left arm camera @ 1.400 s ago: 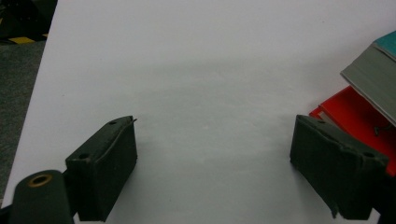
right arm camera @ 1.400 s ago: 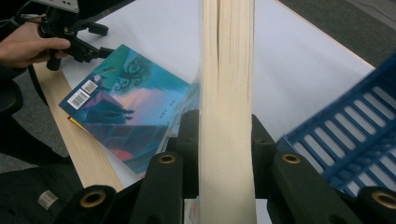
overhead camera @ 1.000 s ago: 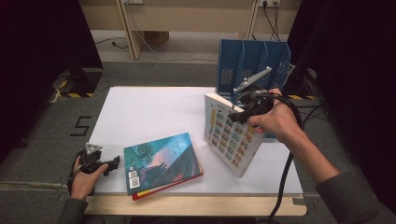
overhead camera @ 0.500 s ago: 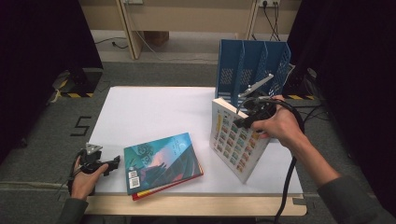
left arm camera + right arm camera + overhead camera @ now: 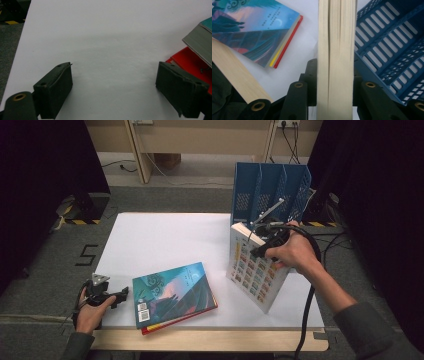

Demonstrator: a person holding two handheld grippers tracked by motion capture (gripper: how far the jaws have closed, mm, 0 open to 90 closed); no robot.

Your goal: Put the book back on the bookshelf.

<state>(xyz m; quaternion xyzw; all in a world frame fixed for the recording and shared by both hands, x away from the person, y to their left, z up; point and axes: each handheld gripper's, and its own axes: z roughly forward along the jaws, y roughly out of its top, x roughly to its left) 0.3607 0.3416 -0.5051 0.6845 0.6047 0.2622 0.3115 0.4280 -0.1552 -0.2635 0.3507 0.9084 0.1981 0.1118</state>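
Observation:
A thick book (image 5: 252, 270) with a grid of small coloured pictures on its cover stands tilted on its lower edge at the table's right. My right gripper (image 5: 265, 245) grips its top edge. In the right gripper view the pale page block (image 5: 335, 62) runs up between the two jaws, which touch it on both sides; the right gripper (image 5: 335, 72) has just been opening a little with the book still between them. My left gripper (image 5: 117, 297) rests at the front left, and in its own view the left gripper (image 5: 113, 85) is open over bare white table.
A teal-covered book (image 5: 172, 292) lies flat on a red one (image 5: 185, 57) near the front edge. A blue slotted file rack (image 5: 270, 190) stands behind the held book, close to it (image 5: 387, 45). The white table top (image 5: 160, 240) is bordered by dark floor.
The right hand has carried the standing book a little to the right, toward the rack. The left hand and the flat books have not moved.

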